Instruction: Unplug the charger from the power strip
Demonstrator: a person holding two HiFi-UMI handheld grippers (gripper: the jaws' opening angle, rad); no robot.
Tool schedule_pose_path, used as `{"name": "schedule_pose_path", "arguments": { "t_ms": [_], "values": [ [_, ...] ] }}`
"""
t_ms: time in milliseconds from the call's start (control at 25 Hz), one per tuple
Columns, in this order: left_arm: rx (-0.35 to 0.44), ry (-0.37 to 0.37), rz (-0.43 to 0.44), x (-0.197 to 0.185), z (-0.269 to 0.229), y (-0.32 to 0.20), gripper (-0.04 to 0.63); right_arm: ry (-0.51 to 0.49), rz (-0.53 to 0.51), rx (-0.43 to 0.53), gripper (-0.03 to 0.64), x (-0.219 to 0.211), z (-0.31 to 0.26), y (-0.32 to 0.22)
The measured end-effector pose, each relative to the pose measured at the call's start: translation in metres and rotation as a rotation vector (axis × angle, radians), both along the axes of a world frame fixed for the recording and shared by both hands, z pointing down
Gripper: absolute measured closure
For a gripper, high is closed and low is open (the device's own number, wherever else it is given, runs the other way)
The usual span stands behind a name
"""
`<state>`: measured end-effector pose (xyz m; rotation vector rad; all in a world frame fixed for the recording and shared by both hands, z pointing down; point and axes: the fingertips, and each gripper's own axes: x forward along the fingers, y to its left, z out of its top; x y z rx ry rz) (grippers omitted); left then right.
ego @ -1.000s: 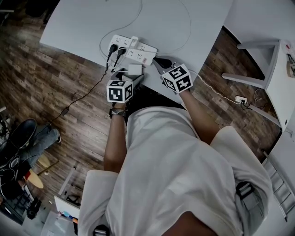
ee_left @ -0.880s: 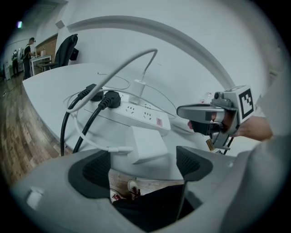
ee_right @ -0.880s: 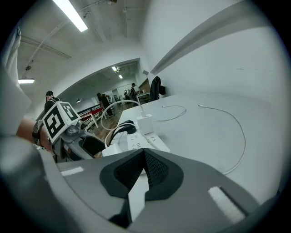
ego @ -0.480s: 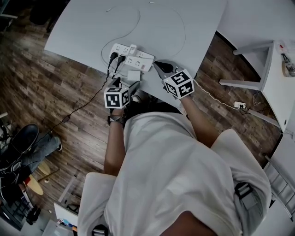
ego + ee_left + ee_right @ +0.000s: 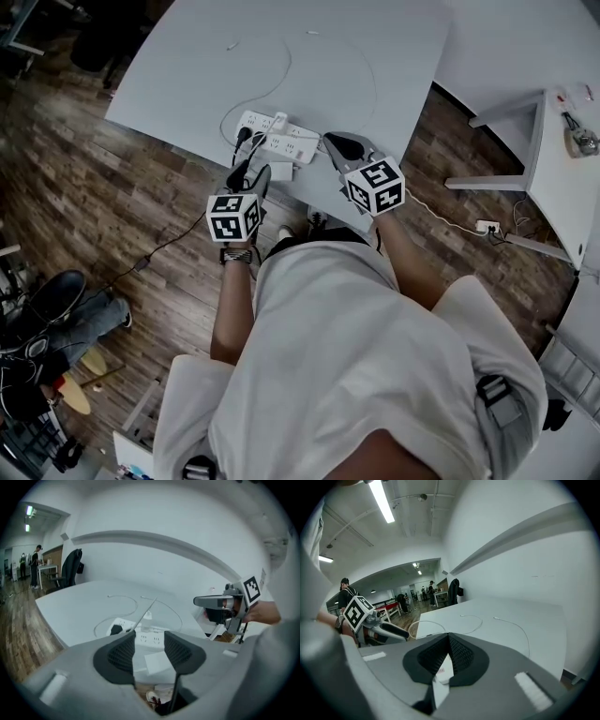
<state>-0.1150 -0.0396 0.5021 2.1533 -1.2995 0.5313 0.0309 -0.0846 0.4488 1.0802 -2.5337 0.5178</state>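
Note:
The white power strip point(image 5: 281, 142) lies near the front edge of the white table point(image 5: 187, 75), with two black plugs point(image 5: 246, 137) in its left end. A white charger block point(image 5: 281, 172) lies loose on the table just in front of the strip. My left gripper point(image 5: 248, 174) hovers above and short of the charger; its jaws are closing with nothing between them. The charger point(image 5: 158, 662) and the strip point(image 5: 140, 637) show through the gap in the left gripper point(image 5: 149, 639). My right gripper point(image 5: 330, 142) hangs beside the strip's right end, its tips point(image 5: 449, 637) together and holding nothing.
Thin white cables point(image 5: 347, 66) loop over the table behind the strip. A black cord point(image 5: 169, 248) runs from the plugs down to the wood floor. A white side table point(image 5: 553, 141) stands at the right, with a floor socket point(image 5: 487, 226) near it. A seated person's legs point(image 5: 56, 309) are at far left.
Both grippers have lifted away from the table and the strip. The left gripper's jaws have narrowed. The charger stays on the table in front of the strip.

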Motion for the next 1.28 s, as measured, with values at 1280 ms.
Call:
{"name": "schedule_pose_path", "arguments": {
  "t_ms": [1280],
  "values": [
    [0.703, -0.085, 0.126, -0.023, -0.312, -0.126, 0.591, -0.005, 0.098, 0.502, 0.615, -0.037, -0.278, -0.083]
  ]
}}
